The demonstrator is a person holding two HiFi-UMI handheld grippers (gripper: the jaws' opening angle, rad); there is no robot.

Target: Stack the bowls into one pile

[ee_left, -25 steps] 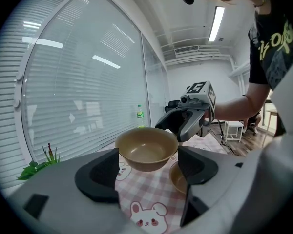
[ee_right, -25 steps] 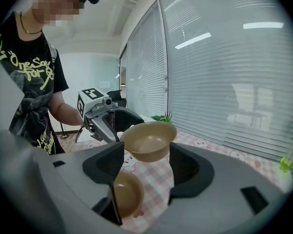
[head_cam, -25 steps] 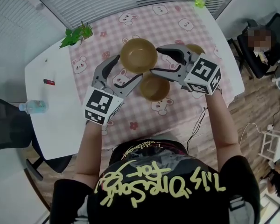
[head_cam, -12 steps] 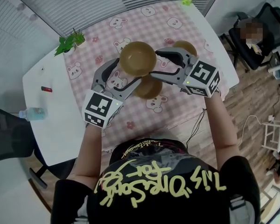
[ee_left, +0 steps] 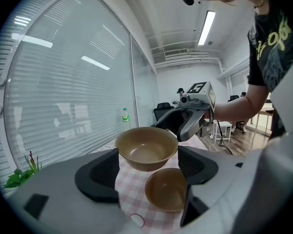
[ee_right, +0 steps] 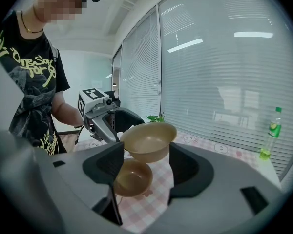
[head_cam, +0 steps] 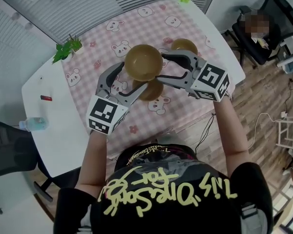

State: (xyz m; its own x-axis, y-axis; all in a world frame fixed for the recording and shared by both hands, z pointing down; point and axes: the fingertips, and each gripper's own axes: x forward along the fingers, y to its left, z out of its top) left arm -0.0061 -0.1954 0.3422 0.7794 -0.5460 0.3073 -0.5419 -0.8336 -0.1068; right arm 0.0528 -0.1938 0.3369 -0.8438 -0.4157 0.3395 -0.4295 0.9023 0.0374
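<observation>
Bowl lift, two grippers

Clamping the large bowl (head_cam: 143, 62) between the wide-spread jaws of the left gripper (ee_left: 149, 167) and, from the opposite side, the right gripper (ee_right: 145, 165). Holding it in the air over the pink checked cloth (head_cam: 136, 26) on the table (head_cam: 44, 130), with a smaller bowl (head_cam: 150, 90) sitting below and a third bowl (head_cam: 184, 45) resting near.
</observation>
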